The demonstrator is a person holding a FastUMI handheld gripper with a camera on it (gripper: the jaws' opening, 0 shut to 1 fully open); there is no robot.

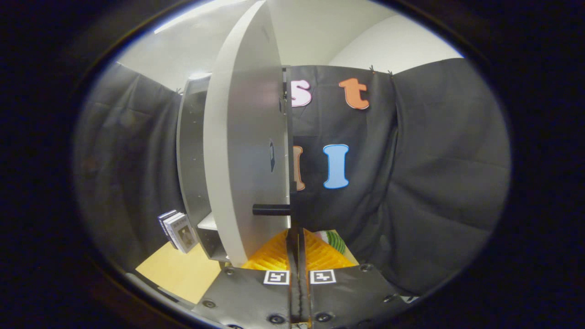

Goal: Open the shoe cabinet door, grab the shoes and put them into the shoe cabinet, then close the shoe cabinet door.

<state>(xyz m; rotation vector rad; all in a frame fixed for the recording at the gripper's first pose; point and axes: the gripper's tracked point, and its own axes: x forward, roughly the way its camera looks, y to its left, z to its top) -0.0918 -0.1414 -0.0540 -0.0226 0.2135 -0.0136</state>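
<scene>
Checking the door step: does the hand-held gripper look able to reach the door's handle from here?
Probably yes. The hand-held gripper, fingers together, sits just below the handle on the door, with nothing between them.

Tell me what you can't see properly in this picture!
- Inside of the pale grey shoe cabinet, gripper view: the open grey cabinet door covers most of it.
- Green-and-white striped thing on the yellow ribbed mat: mostly hidden behind the closed gripper.
- Small printed cards: too small to read.
</scene>
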